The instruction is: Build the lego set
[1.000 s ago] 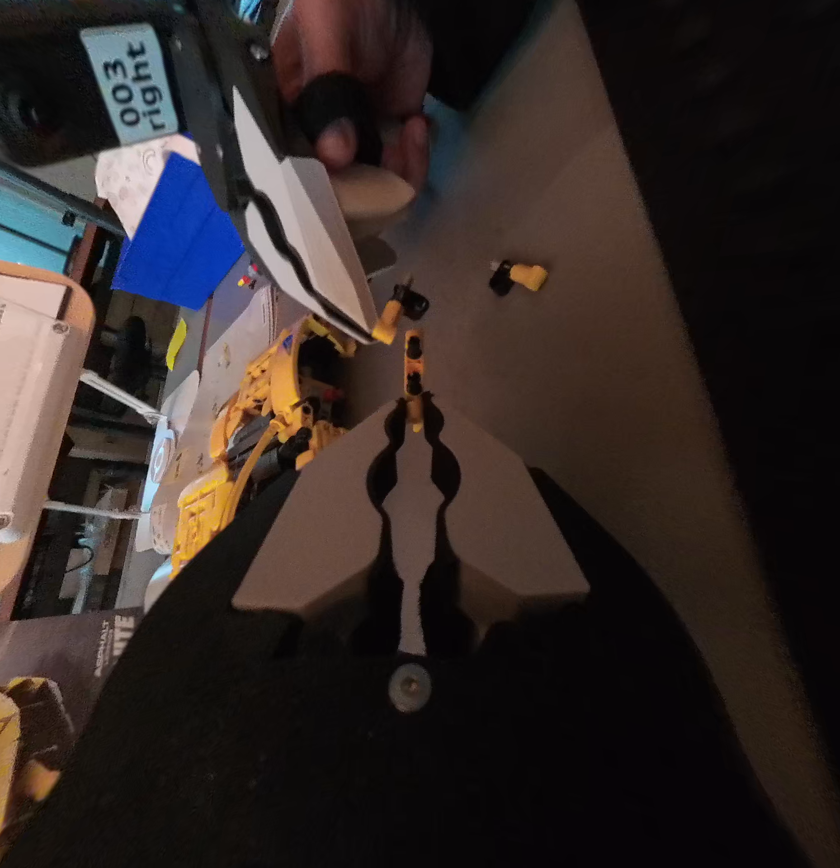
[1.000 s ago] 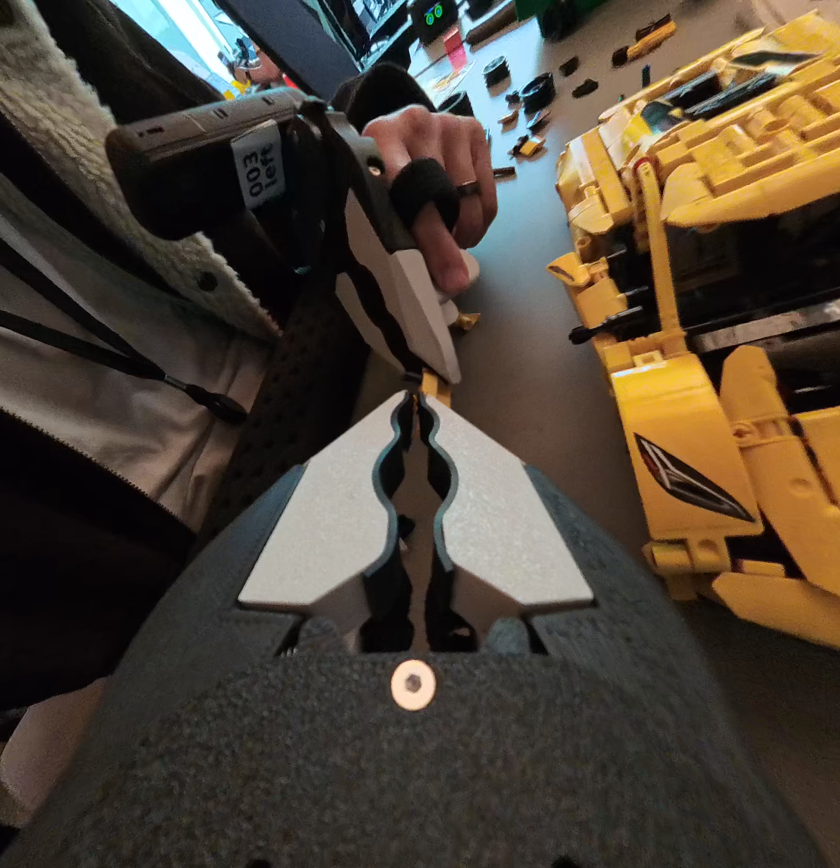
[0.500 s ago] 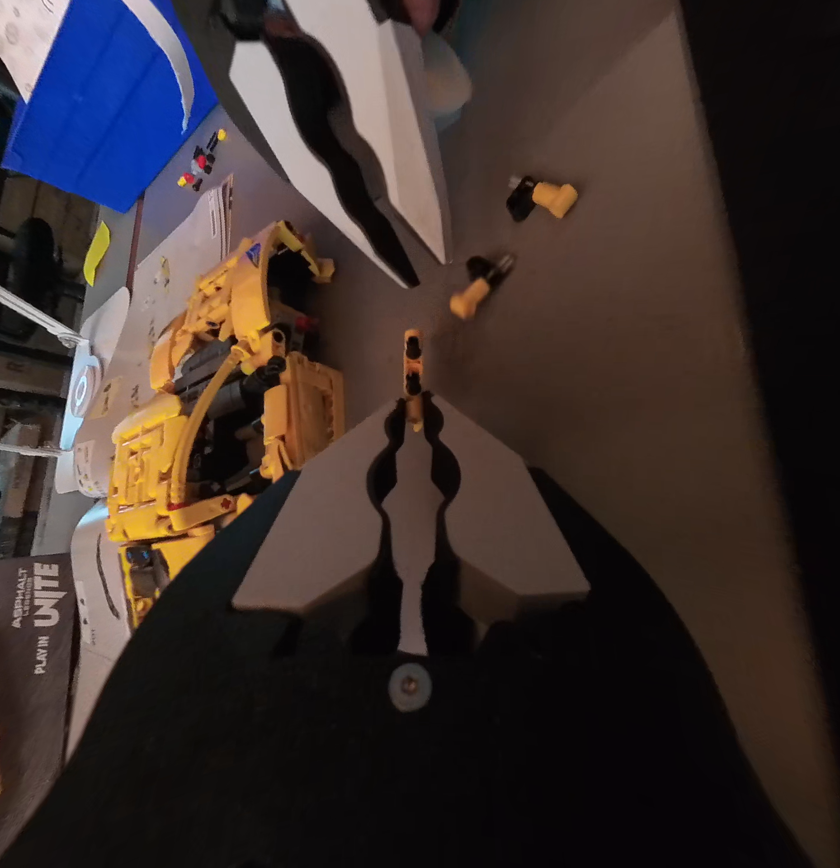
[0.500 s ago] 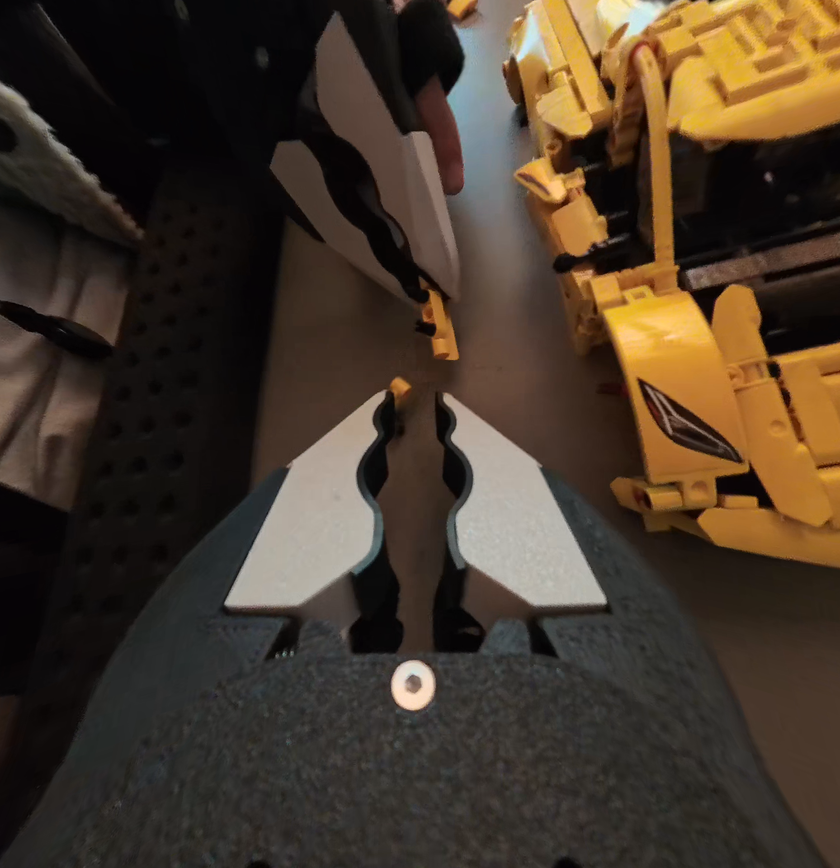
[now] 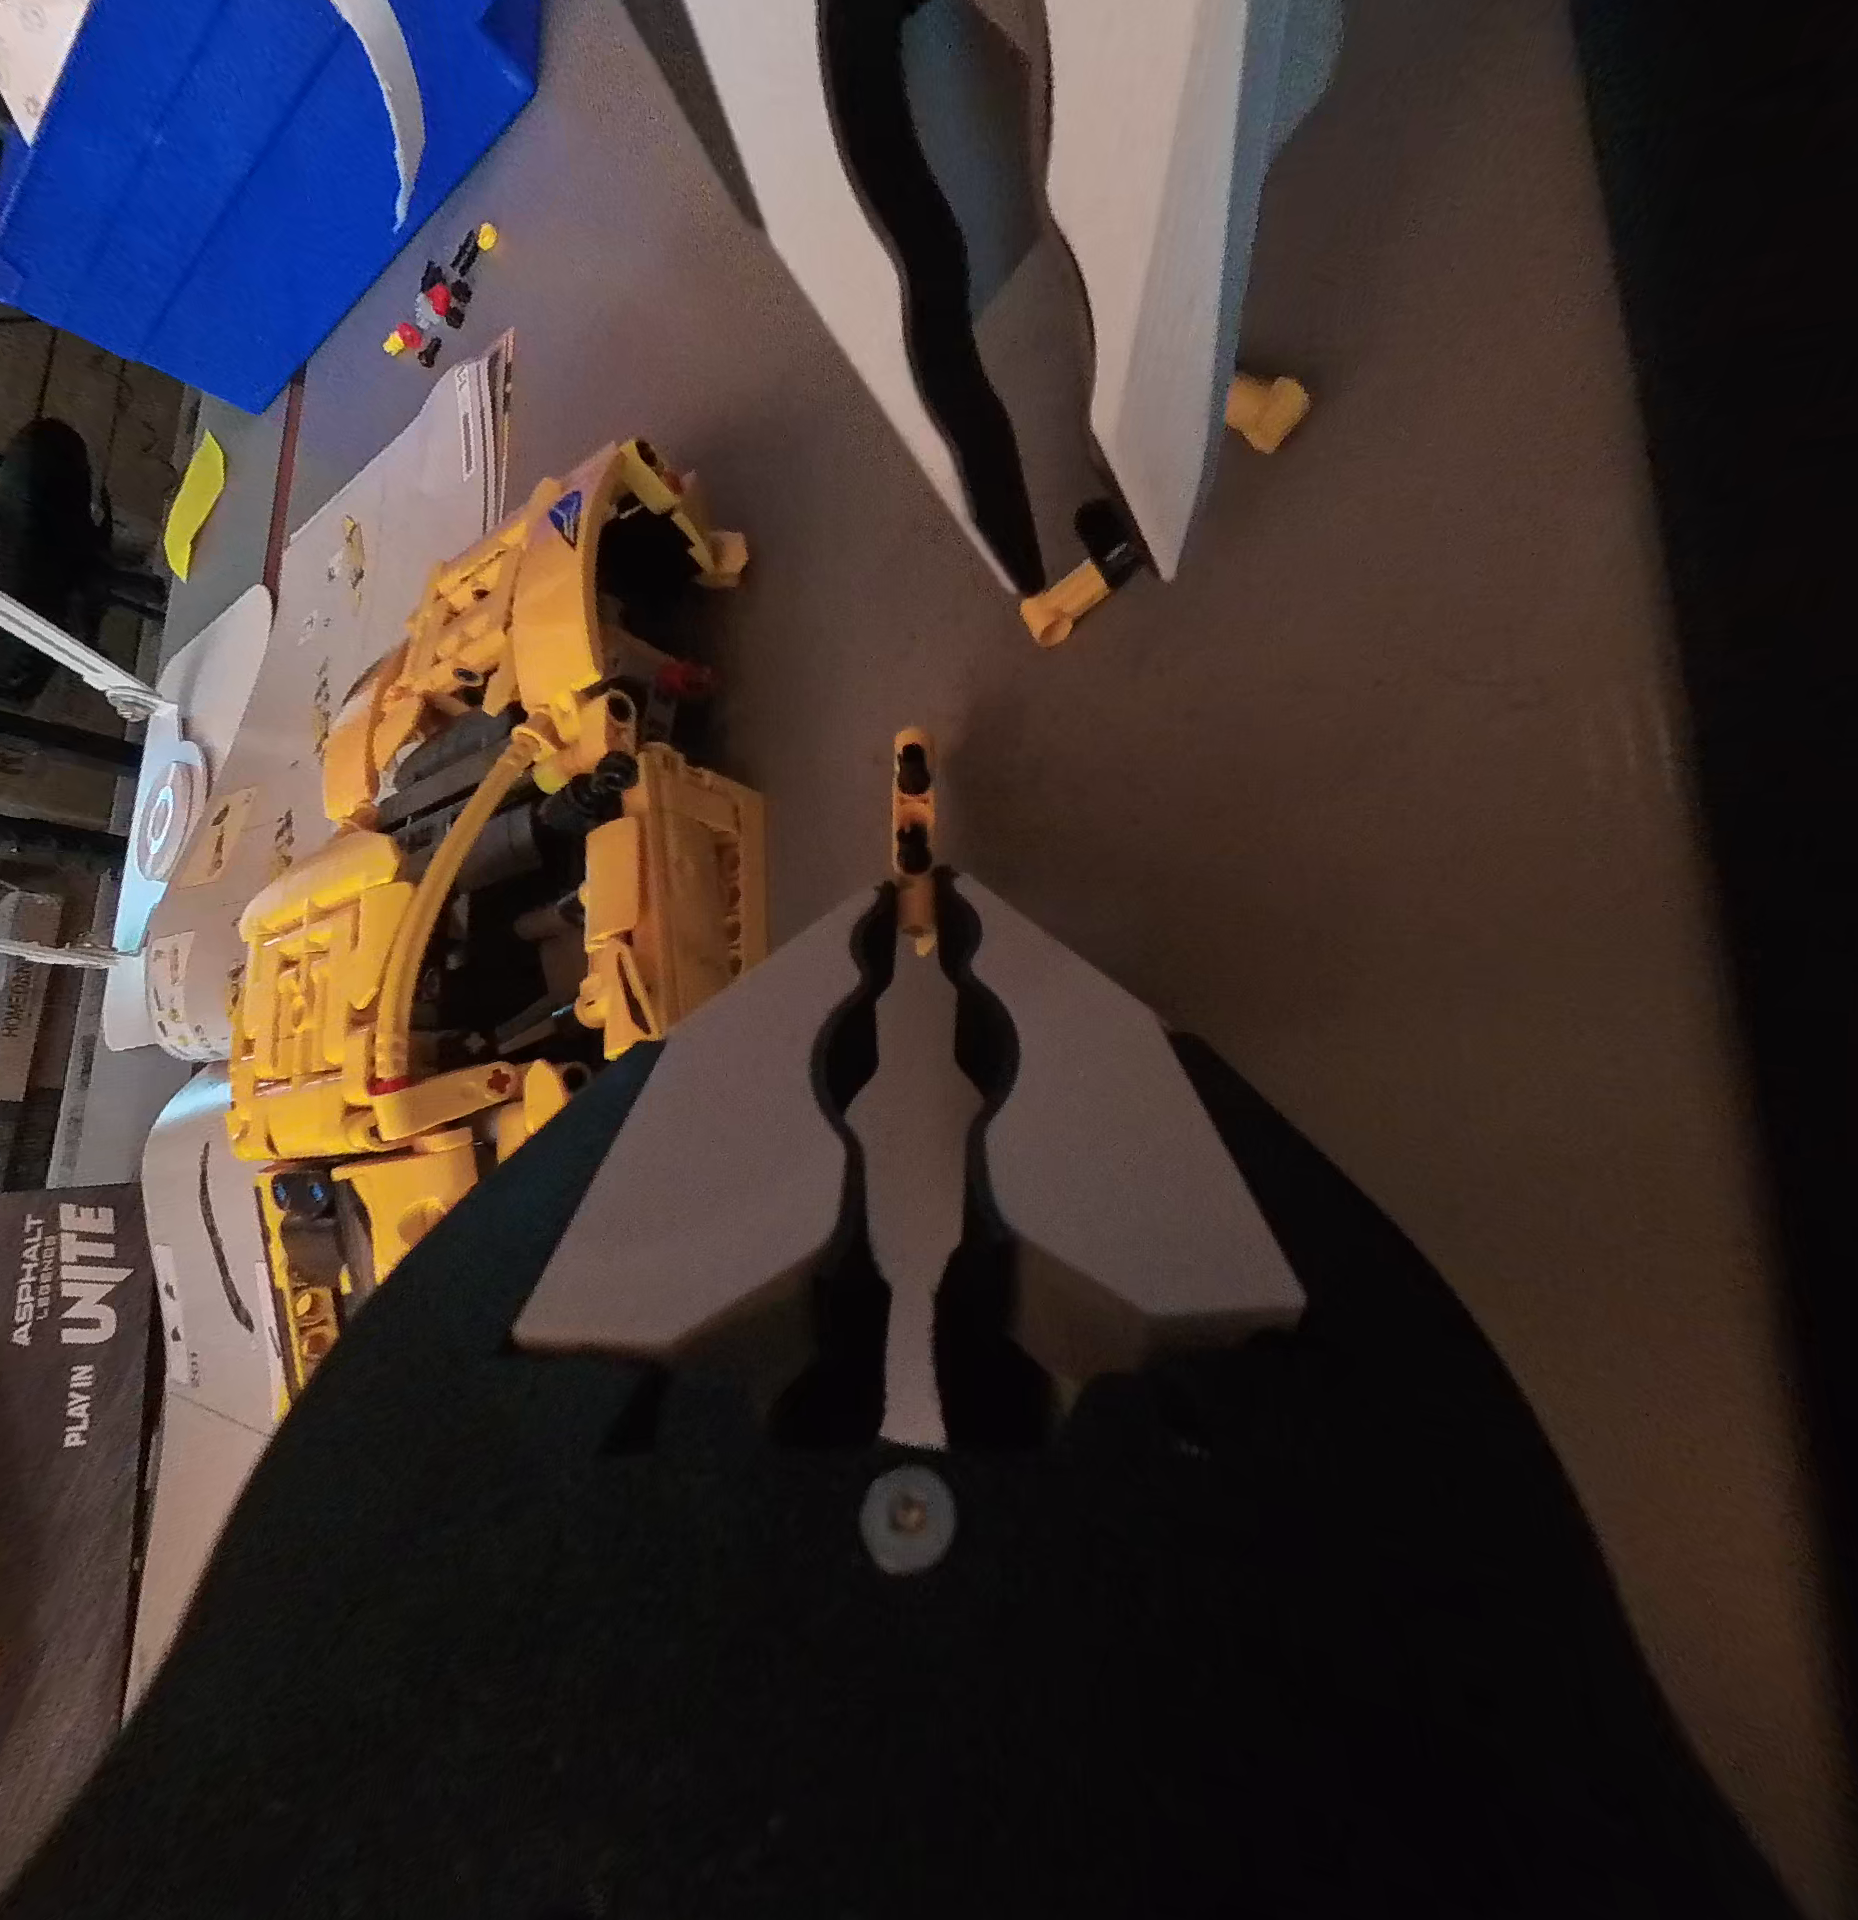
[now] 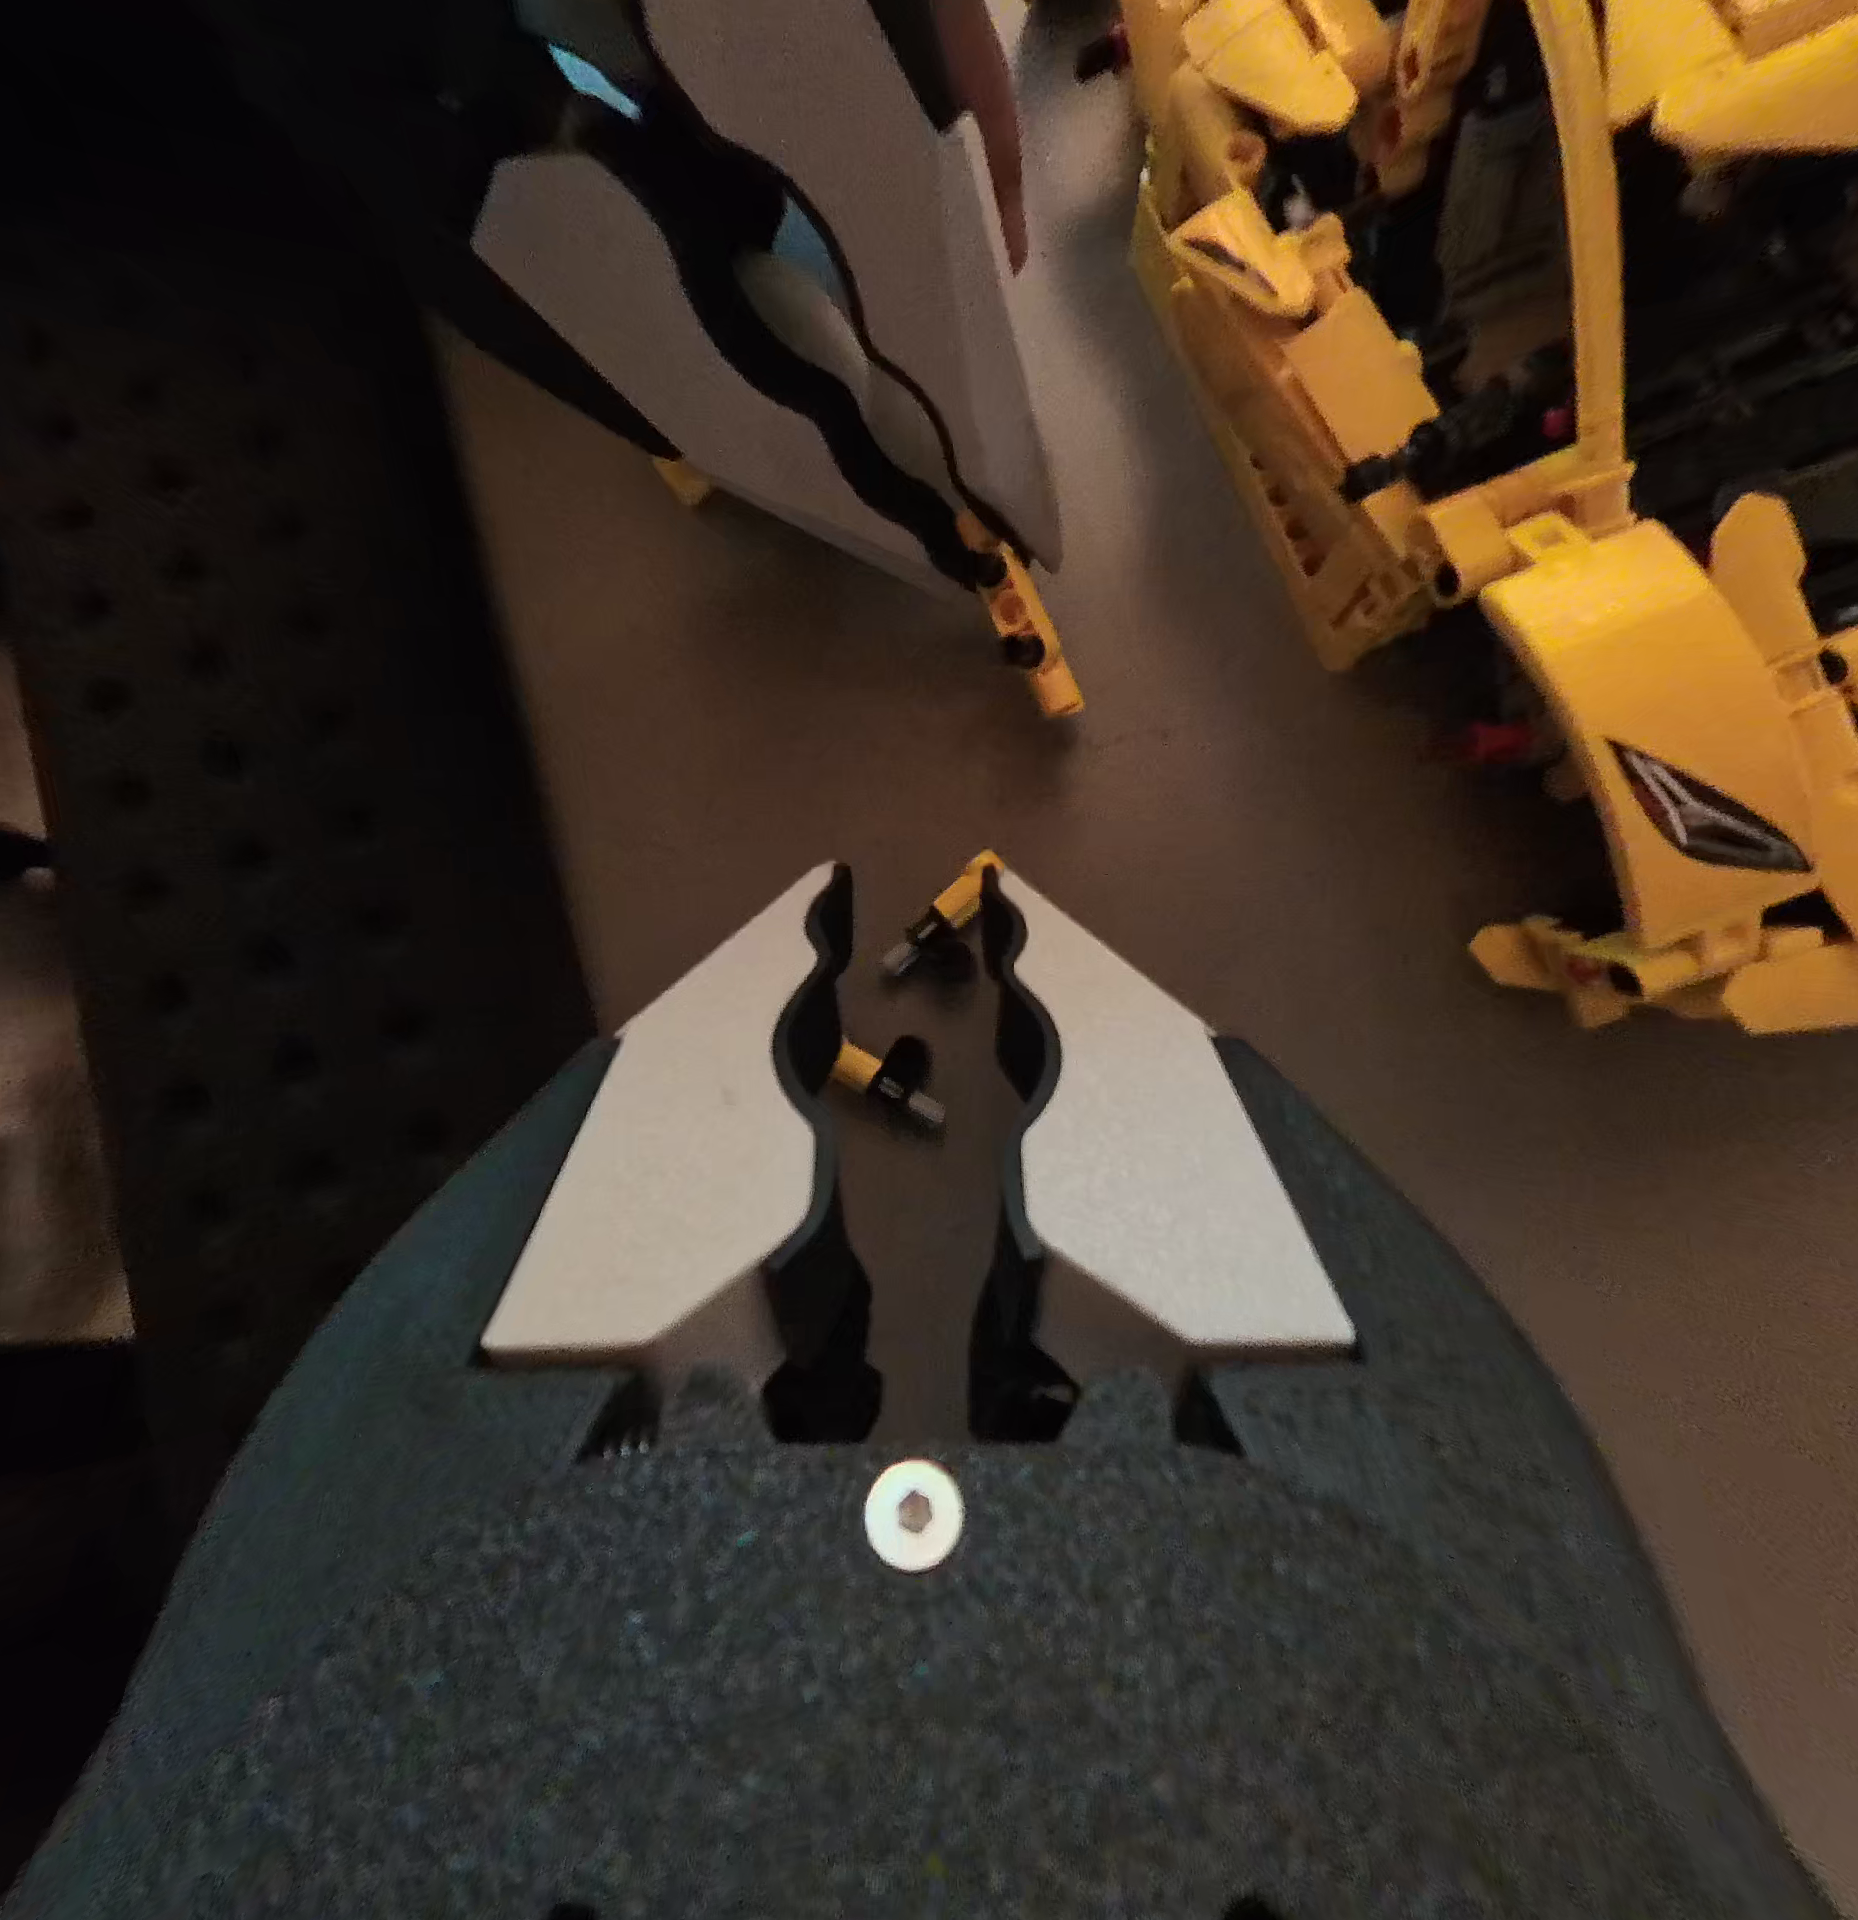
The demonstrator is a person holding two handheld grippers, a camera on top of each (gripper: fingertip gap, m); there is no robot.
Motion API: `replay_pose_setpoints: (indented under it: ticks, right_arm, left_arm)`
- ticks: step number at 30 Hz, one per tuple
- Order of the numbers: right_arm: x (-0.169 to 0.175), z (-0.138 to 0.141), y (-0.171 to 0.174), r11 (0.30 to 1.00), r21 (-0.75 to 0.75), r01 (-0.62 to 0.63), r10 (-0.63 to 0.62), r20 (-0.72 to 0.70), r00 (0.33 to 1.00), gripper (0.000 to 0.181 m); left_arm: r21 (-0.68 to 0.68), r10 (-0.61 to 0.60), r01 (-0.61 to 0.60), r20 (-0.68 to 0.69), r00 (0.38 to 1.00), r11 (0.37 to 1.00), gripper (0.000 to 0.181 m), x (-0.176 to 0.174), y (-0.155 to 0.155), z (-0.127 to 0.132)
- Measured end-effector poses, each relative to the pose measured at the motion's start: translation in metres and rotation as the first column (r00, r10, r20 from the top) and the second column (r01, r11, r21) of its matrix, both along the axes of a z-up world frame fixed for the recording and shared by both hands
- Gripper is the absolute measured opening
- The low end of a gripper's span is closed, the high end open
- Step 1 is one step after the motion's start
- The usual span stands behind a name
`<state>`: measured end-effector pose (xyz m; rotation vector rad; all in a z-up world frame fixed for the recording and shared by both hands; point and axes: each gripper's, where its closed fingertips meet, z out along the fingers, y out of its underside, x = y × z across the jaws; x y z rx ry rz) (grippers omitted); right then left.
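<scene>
Grey worktop (image 5: 1424,831) carries a blue bin (image 5: 229,177) at upper left. Yellow Lego car (image 6: 1527,416), half-built, fills the upper right. Left gripper (image 5: 914,894) pinches a yellow beam (image 5: 914,800); right gripper (image 6: 914,883) jaws gape over two yellow-black connectors (image 6: 883,1075).

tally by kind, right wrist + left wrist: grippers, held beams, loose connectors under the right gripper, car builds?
Grippers: 2, left gripper and right gripper
Yellow beam, held by the left gripper: 1
Loose yellow-and-black connectors: 2, one, another
Yellow car: 1
Total: 6
</scene>
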<state>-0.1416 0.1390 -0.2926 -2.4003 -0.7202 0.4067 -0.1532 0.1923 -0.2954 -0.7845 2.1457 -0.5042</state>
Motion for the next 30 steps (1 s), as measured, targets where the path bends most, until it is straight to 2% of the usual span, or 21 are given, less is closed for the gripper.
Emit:
replay_pose_setpoints:
  ticks: [2, 7, 12, 19, 26, 30]
  right_arm:
    - [0.002, -0.003, 0.000, 0.999, 0.001, 0.038, -0.038, 0.001, 0.999, 0.023]
    - [0.005, -0.004, 0.005, 0.999, 0.021, 0.025, -0.025, 0.022, 0.999, 0.013]
    - [0.009, 0.003, 0.008, 0.998, 0.031, 0.058, -0.059, 0.046, 0.997, 0.018]
    - [0.010, -0.005, 0.006, 0.985, 0.033, 0.170, -0.172, 0.128, 0.977, 0.023]
    - [0.015, 0.006, 0.006, 0.975, 0.068, 0.213, -0.218, 0.082, 0.973, 0.029]
    - [0.025, 0.003, 0.004, 0.956, 0.056, 0.288, -0.293, 0.118, 0.949, 0.030]
  left_arm:
    - [0.000, -0.001, 0.001, -0.001, 1.000, 1.000, 0.007, 0.000, -0.001, 0.000]
    - [-0.011, -0.005, 0.005, -0.003, 1.000, 1.000, 0.007, 0.000, -0.003, 0.000]
    - [0.014, 0.000, 0.000, 0.026, 1.000, 1.000, 0.007, 0.002, 0.000, 0.004]
    - [0.021, -0.009, 0.008, 0.024, 1.000, 1.000, 0.007, 0.002, -0.003, 0.004]
    - [0.019, -0.004, 0.003, 0.027, 1.000, 1.000, 0.007, 0.002, -0.005, 0.006]
    - [0.022, -0.003, 0.002, 0.023, 1.000, 1.000, 0.007, 0.001, -0.005, 0.006]
